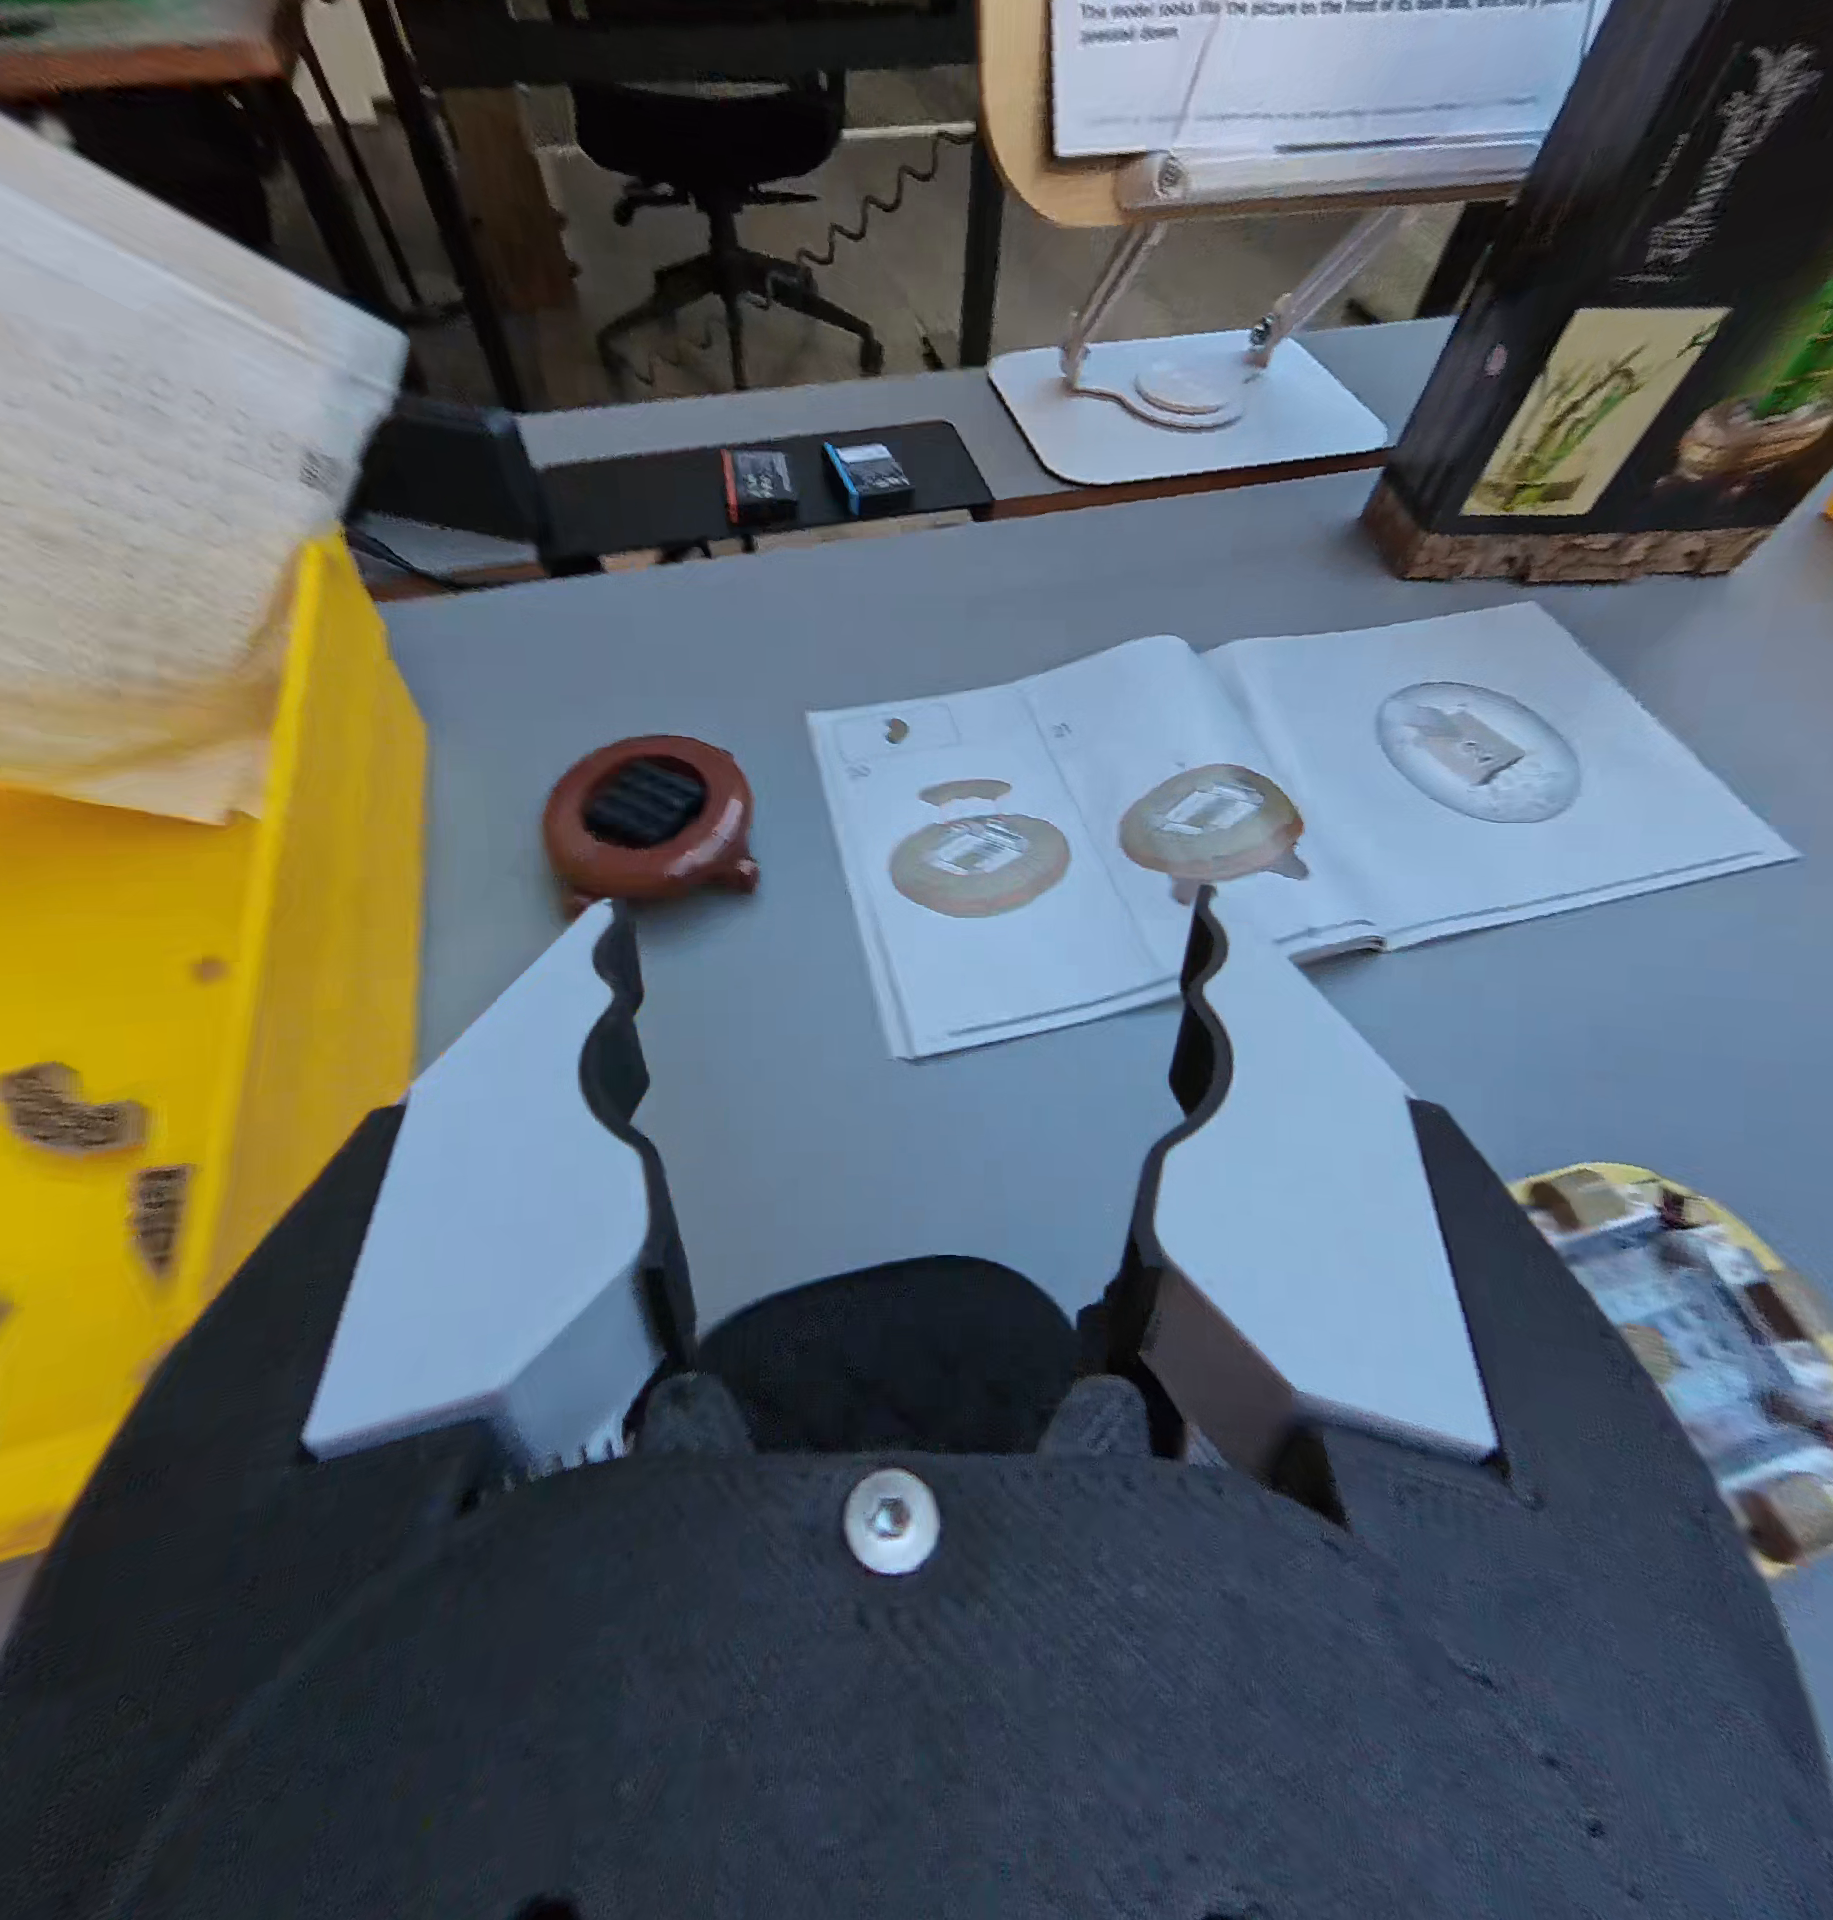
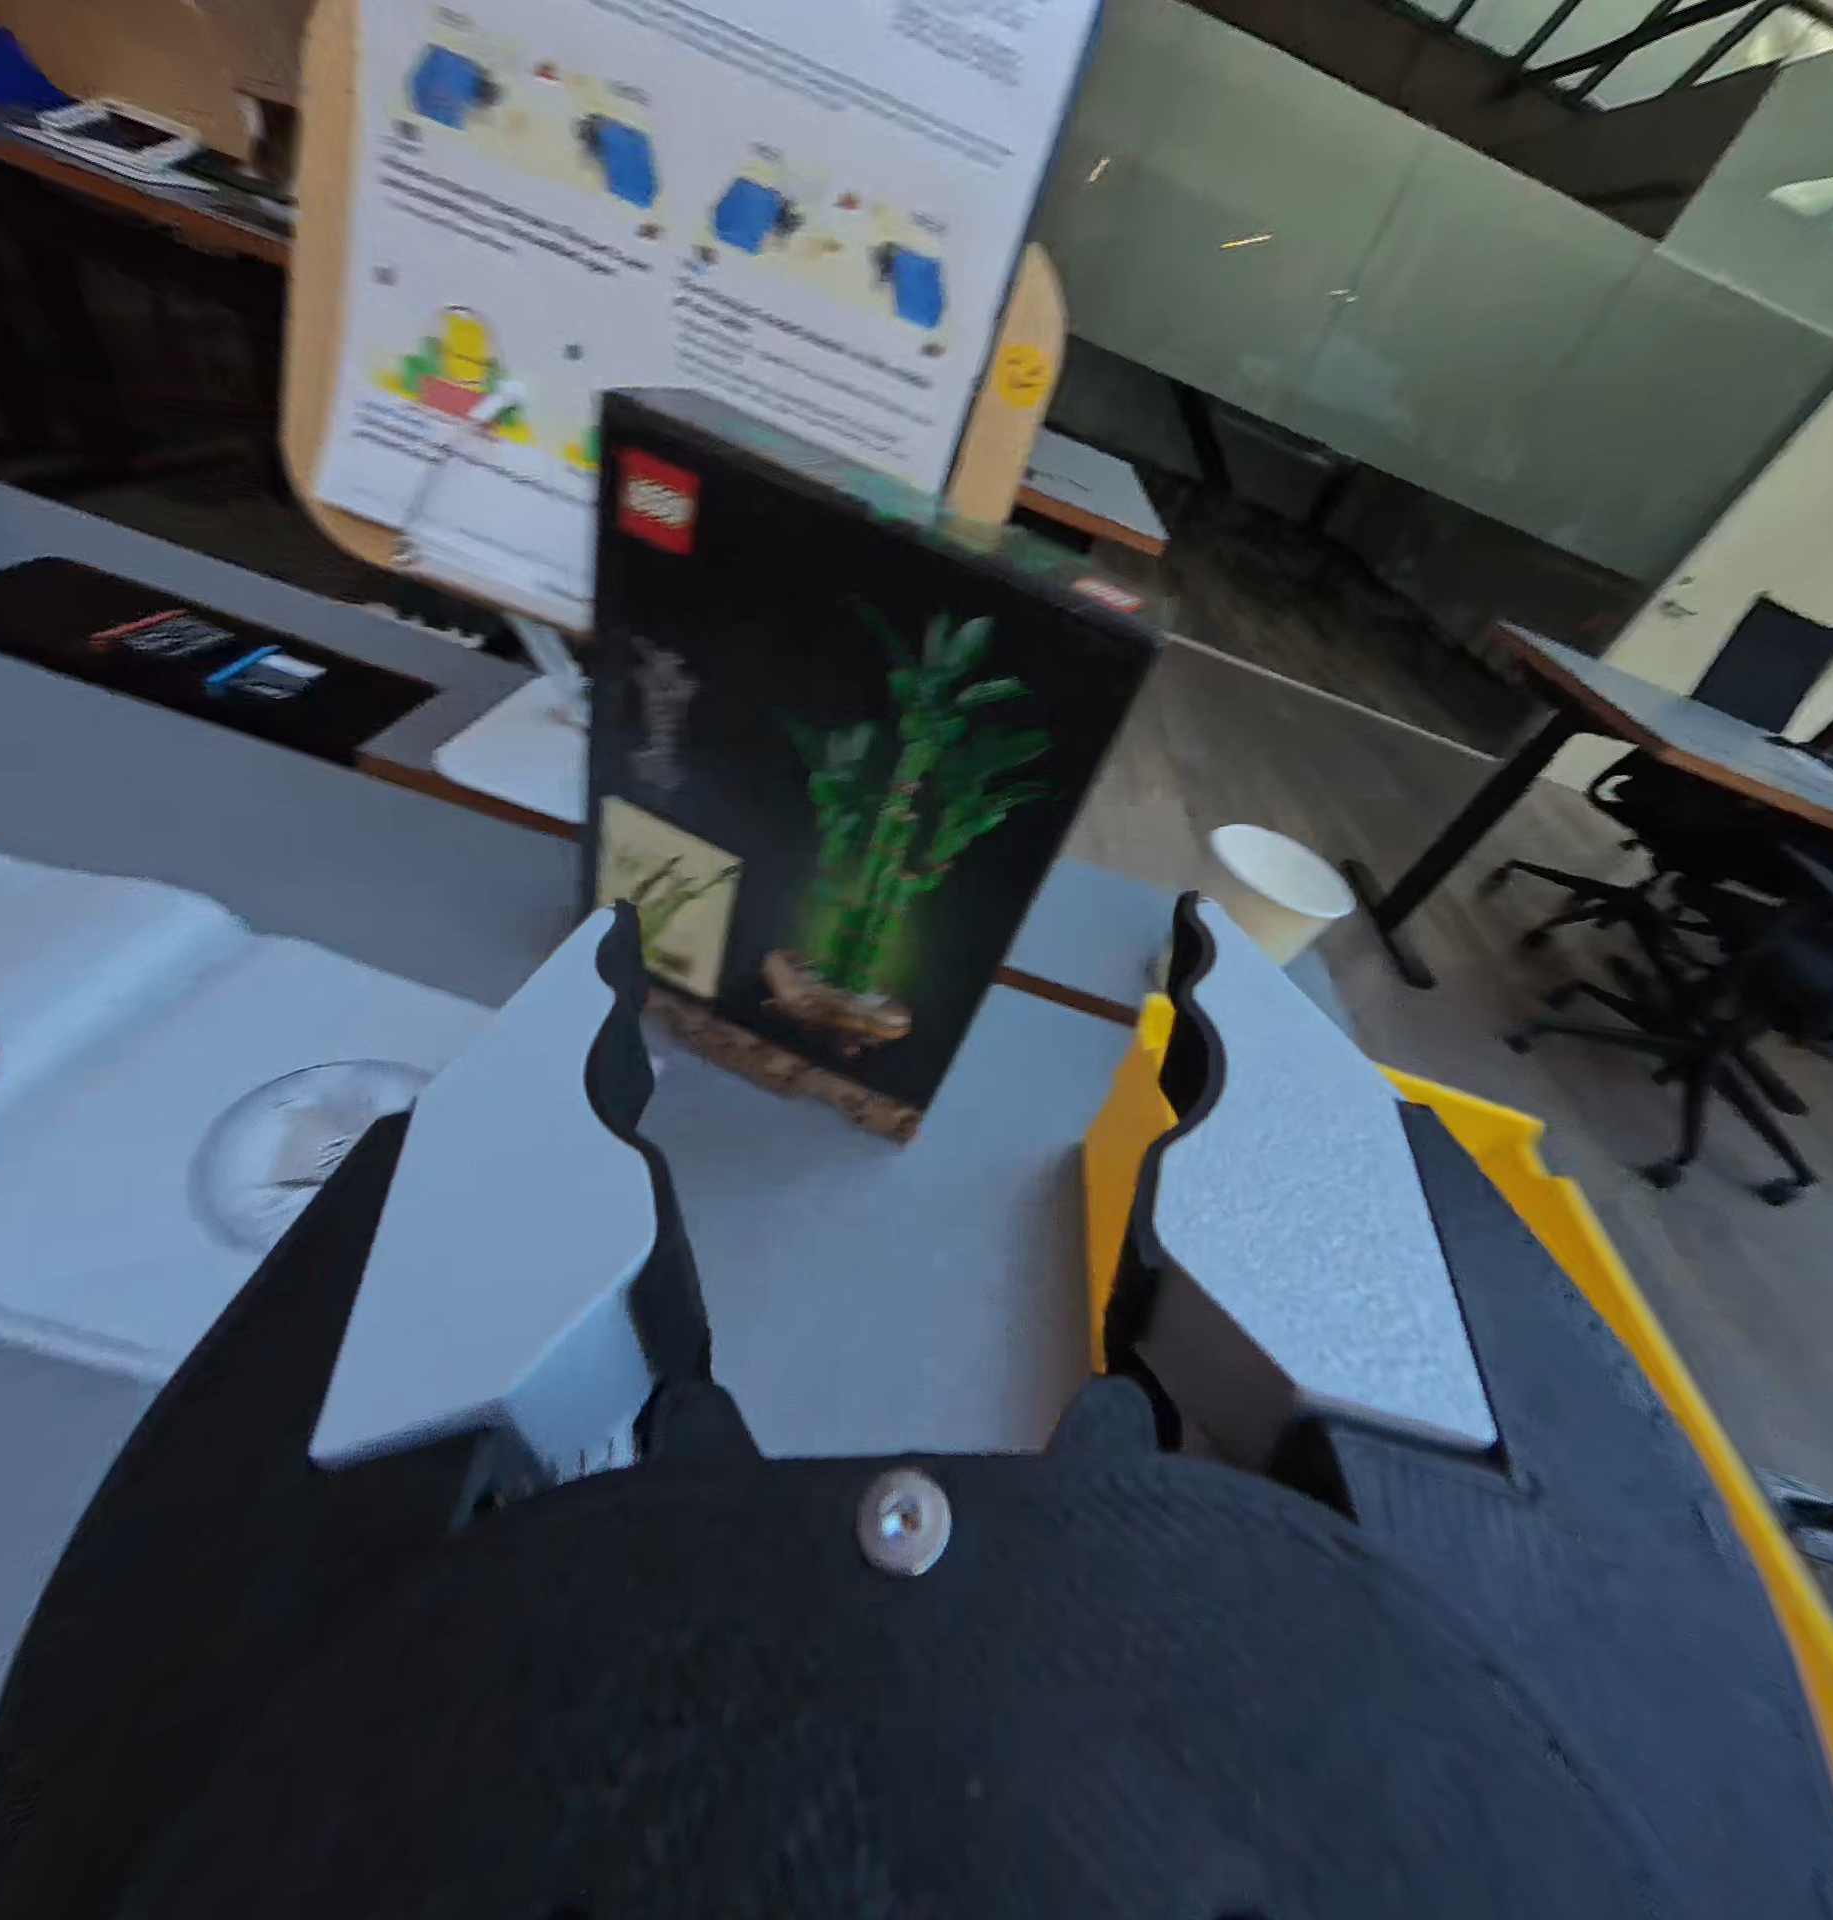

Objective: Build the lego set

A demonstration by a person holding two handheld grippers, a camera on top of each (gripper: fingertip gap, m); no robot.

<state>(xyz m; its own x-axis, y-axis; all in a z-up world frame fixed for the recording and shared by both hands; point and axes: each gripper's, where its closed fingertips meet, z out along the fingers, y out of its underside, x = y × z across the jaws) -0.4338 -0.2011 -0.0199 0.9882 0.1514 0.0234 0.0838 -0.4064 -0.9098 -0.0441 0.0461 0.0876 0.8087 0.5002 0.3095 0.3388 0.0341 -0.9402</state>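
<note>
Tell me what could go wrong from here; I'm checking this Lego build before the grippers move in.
1. The left gripper is open and empty just short of the round brown assembly; closing off-centre might push it across the grey table.
2. The open instruction booklet lies beside it, and a finger could drag a page.
3. The right gripper points at the upright Lego box, which might tip.

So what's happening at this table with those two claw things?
A person is building a lego set with two hand-held claws. Right now both the left claw and right claw are open and hold nothing. A round brown lego base sits on the grey table beside the open instruction booklet, with the set's box standing behind.
</note>
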